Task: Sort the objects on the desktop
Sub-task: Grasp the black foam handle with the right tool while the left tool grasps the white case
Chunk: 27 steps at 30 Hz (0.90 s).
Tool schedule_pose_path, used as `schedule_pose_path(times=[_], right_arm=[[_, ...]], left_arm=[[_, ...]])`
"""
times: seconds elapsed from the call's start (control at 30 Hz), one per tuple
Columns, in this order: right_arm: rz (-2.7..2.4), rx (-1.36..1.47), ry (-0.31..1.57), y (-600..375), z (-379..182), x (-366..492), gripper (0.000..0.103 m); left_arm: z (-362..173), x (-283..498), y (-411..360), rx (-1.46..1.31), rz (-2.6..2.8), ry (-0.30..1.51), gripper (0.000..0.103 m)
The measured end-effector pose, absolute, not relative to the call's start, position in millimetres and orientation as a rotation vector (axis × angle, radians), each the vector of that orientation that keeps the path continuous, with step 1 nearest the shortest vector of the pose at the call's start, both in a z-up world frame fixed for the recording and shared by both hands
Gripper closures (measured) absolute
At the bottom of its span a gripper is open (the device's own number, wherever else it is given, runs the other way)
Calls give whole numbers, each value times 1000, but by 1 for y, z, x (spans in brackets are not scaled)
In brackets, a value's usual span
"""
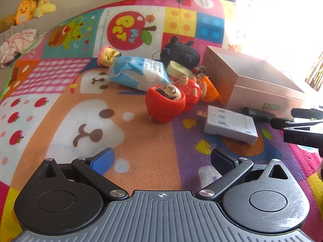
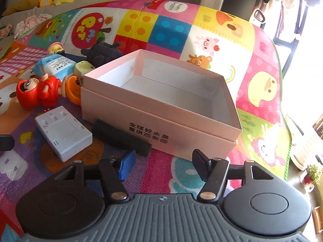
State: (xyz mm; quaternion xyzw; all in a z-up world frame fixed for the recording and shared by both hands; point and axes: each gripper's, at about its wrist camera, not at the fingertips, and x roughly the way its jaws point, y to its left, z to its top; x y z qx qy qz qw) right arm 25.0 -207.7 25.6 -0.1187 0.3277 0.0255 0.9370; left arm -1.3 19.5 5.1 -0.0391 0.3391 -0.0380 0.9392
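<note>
Black bar (image 2: 121, 136) lies lengthwise along pink box (image 2: 161, 125).

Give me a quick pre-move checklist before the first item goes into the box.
1. Pink box open, nothing inside: ok.
2. Right tongs open, nothing between them: ok.
3. Left tongs open, holding nothing: ok.
4. Black bar lies apart from the right tongs, against the box front: ok.
5. Grey charger unobstructed on the mat: ok.
6. Red doll stable: cannot tell.
</note>
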Motion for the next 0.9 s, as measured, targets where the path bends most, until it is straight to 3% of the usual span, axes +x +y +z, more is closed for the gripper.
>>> schedule_pose_path(times=[0.07, 0.23, 0.33, 0.57, 0.67, 0.9], right_arm=[[68, -139, 711, -224, 26, 21, 21], [82, 3, 747, -251, 18, -5, 13], [92, 28, 734, -257, 18, -20, 1], [107, 54, 736, -260, 16, -20, 0], [121, 37, 735, -256, 16, -20, 0], [116, -26, 761, -247, 14, -18, 0]], left_arm=[[9, 1, 15, -74, -141, 677, 0], [16, 21, -22, 32, -241, 648, 0], [13, 33, -47, 76, -249, 670, 0], [5, 48, -74, 108, -213, 703, 1], [6, 47, -78, 128, -220, 709, 19], [7, 30, -67, 133, -241, 688, 19]])
